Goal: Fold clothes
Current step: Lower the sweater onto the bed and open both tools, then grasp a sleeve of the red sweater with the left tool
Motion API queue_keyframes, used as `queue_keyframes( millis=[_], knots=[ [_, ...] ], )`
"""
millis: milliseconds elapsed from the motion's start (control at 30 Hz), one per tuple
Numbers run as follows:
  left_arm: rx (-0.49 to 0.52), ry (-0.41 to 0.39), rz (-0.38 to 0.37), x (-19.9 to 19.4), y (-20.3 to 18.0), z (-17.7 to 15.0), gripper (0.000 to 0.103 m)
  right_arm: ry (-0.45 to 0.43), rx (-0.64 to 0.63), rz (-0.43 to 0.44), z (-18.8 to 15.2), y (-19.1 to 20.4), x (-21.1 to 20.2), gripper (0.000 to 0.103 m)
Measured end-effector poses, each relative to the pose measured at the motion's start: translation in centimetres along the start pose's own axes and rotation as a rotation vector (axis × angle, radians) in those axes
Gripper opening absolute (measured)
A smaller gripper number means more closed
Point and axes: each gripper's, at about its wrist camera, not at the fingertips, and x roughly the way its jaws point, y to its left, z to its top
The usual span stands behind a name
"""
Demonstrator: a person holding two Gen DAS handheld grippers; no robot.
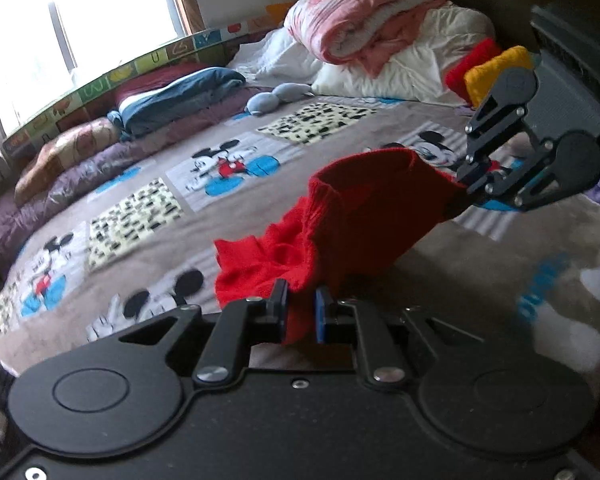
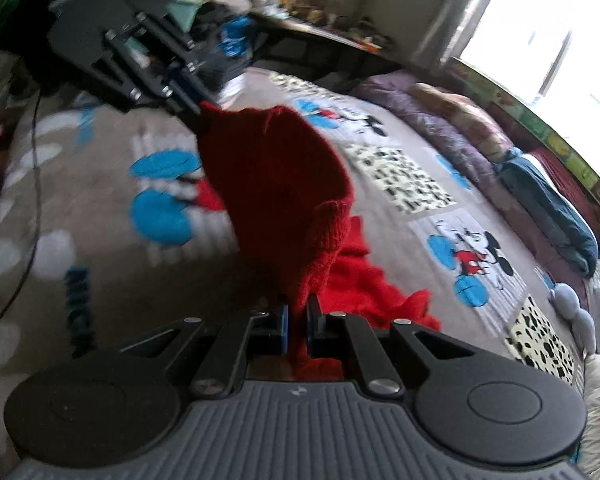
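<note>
A red knitted garment (image 1: 364,208) hangs stretched between my two grippers, just above a bed with a cartoon-mouse blanket (image 1: 148,216). My left gripper (image 1: 302,308) is shut on one end of the knit, and loose folds of it (image 1: 260,264) rest on the blanket. My right gripper (image 1: 470,190) is shut on the other end, at the right of the left wrist view. In the right wrist view the right gripper (image 2: 298,320) pinches the red garment (image 2: 276,184), and the left gripper (image 2: 198,110) holds its far corner at the upper left.
Folded quilts and a blue garment (image 1: 180,96) line the window side of the bed. A rolled pink quilt (image 1: 364,12) lies on white bedding at the head, beside red and yellow cushions (image 1: 496,68). A cluttered shelf (image 2: 300,20) stands past the foot. A black cable (image 2: 32,152) crosses the blanket.
</note>
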Motion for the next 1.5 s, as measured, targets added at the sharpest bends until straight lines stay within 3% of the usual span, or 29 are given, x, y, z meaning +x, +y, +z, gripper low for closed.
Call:
queue_keyframes(
  millis=[400, 633, 800, 967, 1100, 1200, 1367, 1500],
  knots=[
    [0.173, 0.106, 0.003, -2.8, -8.2, -7.8, 0.011, 0.066, -0.197, 0.018, -5.4, 12.6, -1.6, 0.010],
    [0.344, 0.172, 0.084, -1.9, -12.0, -12.0, 0.010, 0.104, -0.289, -0.019, -7.5, 17.0, -1.4, 0.010],
    [0.361, 0.216, 0.090, -2.1, -12.9, -14.0, 0.011, 0.180, -0.345, -0.029, -8.9, 18.9, -0.5, 0.011],
    [0.324, 0.257, 0.046, -4.0, -12.5, -15.1, 0.011, 0.239, -0.384, -0.005, -9.6, 20.4, -1.0, 0.015],
    [0.220, 0.263, 0.037, -6.4, -11.6, -15.3, 0.012, 0.241, -0.387, 0.034, -9.3, 21.8, -2.5, 0.015],
    [0.083, 0.222, 0.047, -8.8, -10.9, -15.0, 0.023, 0.221, -0.346, 0.039, -8.6, 22.0, -3.9, 0.015],
    [-0.209, 0.096, 0.043, -10.6, -9.4, -13.2, 0.038, 0.100, -0.085, 0.026, -5.9, 20.5, -5.8, 0.016],
    [-0.462, 0.013, 0.030, -7.5, -9.5, -12.7, 0.039, -0.018, 0.166, 0.014, -4.5, 19.3, -5.3, 0.021]
  ],
)
